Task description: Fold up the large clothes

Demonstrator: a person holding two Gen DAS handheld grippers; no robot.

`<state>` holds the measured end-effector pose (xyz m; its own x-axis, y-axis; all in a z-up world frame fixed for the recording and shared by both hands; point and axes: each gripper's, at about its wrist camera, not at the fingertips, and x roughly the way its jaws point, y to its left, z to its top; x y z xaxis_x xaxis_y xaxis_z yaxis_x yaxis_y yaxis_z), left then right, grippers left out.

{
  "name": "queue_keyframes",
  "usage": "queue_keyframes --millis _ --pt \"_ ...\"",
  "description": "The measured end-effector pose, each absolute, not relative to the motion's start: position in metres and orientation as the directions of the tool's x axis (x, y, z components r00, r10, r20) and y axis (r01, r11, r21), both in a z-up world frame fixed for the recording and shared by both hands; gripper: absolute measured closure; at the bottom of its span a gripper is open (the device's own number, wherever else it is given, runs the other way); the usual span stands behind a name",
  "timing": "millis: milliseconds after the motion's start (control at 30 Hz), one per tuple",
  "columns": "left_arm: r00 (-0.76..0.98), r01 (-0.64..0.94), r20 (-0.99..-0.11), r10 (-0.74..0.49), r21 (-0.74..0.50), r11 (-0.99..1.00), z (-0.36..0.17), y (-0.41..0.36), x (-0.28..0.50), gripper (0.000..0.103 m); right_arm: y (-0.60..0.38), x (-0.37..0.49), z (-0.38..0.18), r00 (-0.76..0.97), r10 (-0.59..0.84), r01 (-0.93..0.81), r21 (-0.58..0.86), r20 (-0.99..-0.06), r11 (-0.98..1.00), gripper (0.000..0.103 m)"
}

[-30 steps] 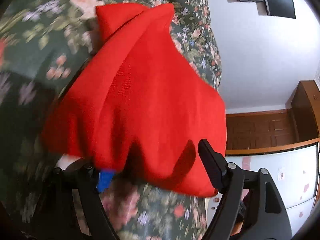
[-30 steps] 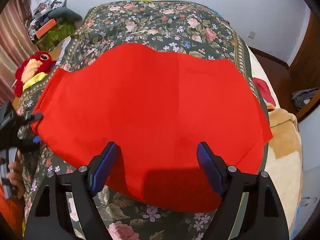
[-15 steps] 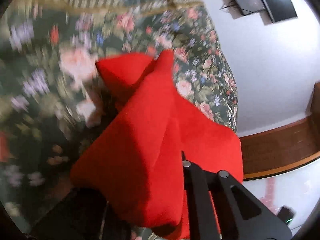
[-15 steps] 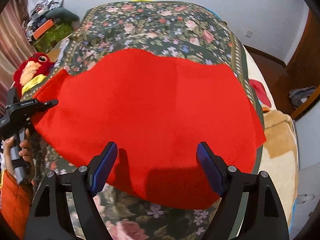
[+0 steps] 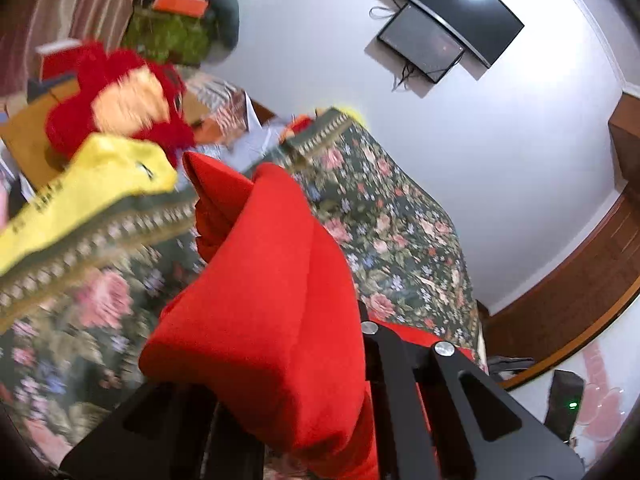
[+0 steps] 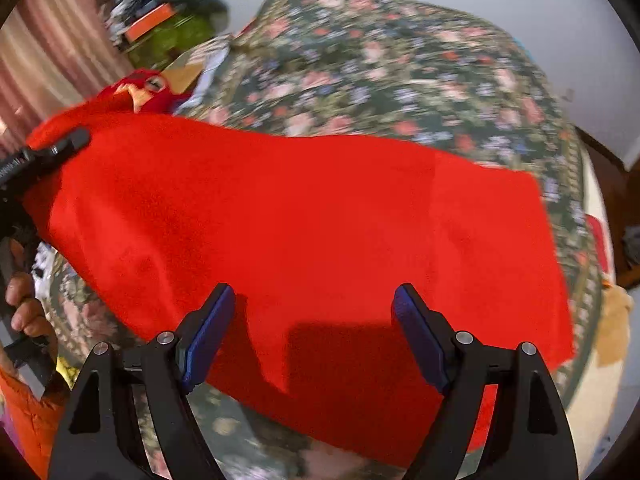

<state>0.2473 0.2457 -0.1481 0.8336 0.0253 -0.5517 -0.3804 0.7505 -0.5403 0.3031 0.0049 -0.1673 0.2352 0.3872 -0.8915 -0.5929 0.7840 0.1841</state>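
Left tongs pinch the red cloth (right view only); right tongs gape, empty.

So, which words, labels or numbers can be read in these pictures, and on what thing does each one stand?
Nothing can be read surely.
Yellow cloth: dark print along its edge, too blurred to read.
Left tool: small white lettering on its black body, too small and blurred.
Screens on the wall: dark, no text.
Red garment: no label shows.
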Motion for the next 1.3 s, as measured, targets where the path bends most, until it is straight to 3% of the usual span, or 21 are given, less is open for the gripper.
queue_keyframes --millis 400,667,833,1000,1100,1133,1167,1300 --pt "0.835 -0.338 -0.548 0.037 -0.459 0.821 -0.114 0.199 0.261 0.096 0.0 0.303 -0.179 0.141 0.463 -0.564 0.314 -0.875 0.764 0.017" --pt "0.829 -0.161 -0.551 -0.095 -0.399 0.903 -0.089 0.087 0.31 0.096 -0.119 0.308 -0.138 0.351 0.454 -0.413 0.3 -0.819 0.86 0.017" --pt "0.748 -0.033 -0.626 -0.219 -0.364 0.931 -0.114 0.003 0.333 0.096 -0.184 0.299 -0.131 0.442 0.383 -0.322 0.255 -0.811 0.912 0.017" --pt "0.567 0.09 -0.784 -0.253 -0.246 0.965 -0.173 -0.062 0.344 0.096 -0.23 0.294 -0.135 0.469 0.329 -0.241 0.24 -0.819 0.94 0.017" --pt "0.507 0.147 -0.844 -0.176 -0.116 0.982 -0.194 -0.083 0.334 0.085 -0.245 0.291 -0.136 0.468 0.33 -0.211 0.258 -0.82 0.943 0.017" --pt "0.497 0.169 -0.849 -0.179 -0.108 0.98 -0.195 -0.084 0.329 0.075 -0.249 0.29 -0.134 0.47 0.33 -0.207 0.261 -0.819 0.943 0.017" --pt "0.49 0.186 -0.848 -0.199 -0.122 0.975 -0.194 -0.082 0.325 0.065 -0.251 0.288 -0.133 0.474 0.329 -0.203 0.262 -0.817 0.943 0.017" --pt "0.48 0.238 -0.827 -0.293 -0.198 0.951 -0.177 -0.076 0.306 0.051 -0.255 0.282 -0.122 0.496 0.331 -0.206 0.261 -0.803 0.943 0.017"
